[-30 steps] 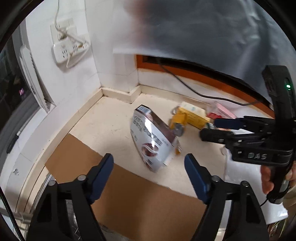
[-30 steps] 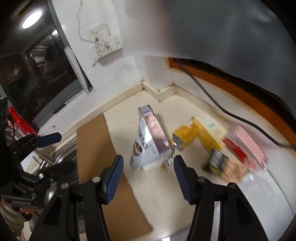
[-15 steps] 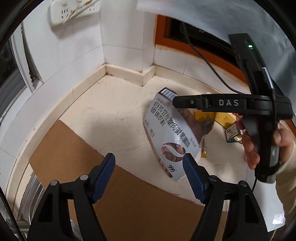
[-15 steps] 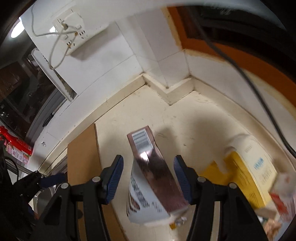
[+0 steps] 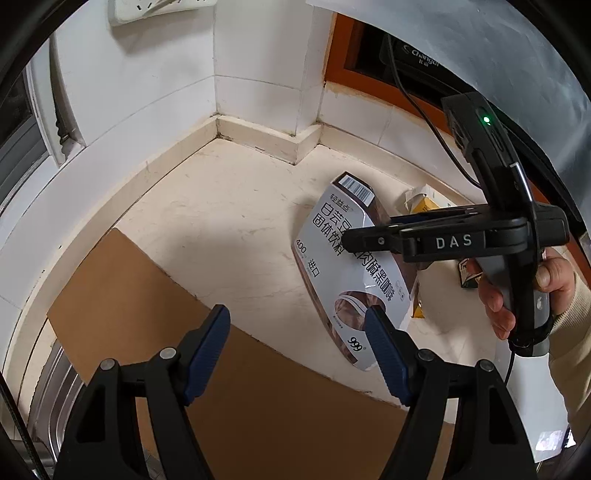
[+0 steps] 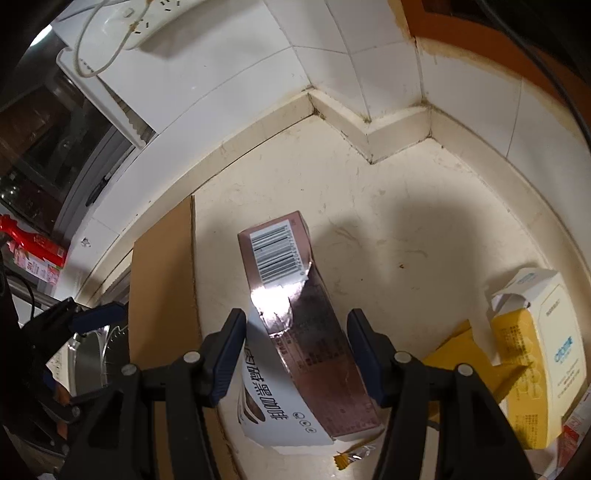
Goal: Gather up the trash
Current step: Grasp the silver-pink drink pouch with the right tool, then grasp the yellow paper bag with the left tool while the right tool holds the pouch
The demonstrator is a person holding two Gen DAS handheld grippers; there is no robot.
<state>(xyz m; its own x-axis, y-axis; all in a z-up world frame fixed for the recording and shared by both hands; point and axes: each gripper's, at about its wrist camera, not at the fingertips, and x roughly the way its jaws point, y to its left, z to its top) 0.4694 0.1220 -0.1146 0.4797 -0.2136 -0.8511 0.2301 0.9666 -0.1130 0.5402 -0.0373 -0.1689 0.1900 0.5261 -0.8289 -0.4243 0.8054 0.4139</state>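
A tall white and brown drink-mix box (image 5: 347, 273) with a barcode on its top end leans on the cream counter. My right gripper (image 6: 295, 325) is open and straddles the box (image 6: 306, 354); small gaps show between each pad and the box's sides. In the left wrist view the right gripper (image 5: 349, 242) reaches in sideways over the box, held by a hand (image 5: 517, 295). My left gripper (image 5: 295, 325) is open and holds nothing. It hangs over the edge of a cardboard sheet (image 5: 177, 325), with its right finger close to the box's lower end.
A yellow and white carton (image 6: 543, 354) lies right of the box, with a torn yellow flap and a small wrapper (image 6: 351, 458) near it. A metal sink (image 5: 48, 387) sits under the cardboard's left edge. Tiled walls form a corner behind, with a power strip (image 6: 166, 14) on the wall.
Both grippers have come down and in toward the counter corner. The right gripper has moved over the box, which now sits between its fingers. The box has not moved.
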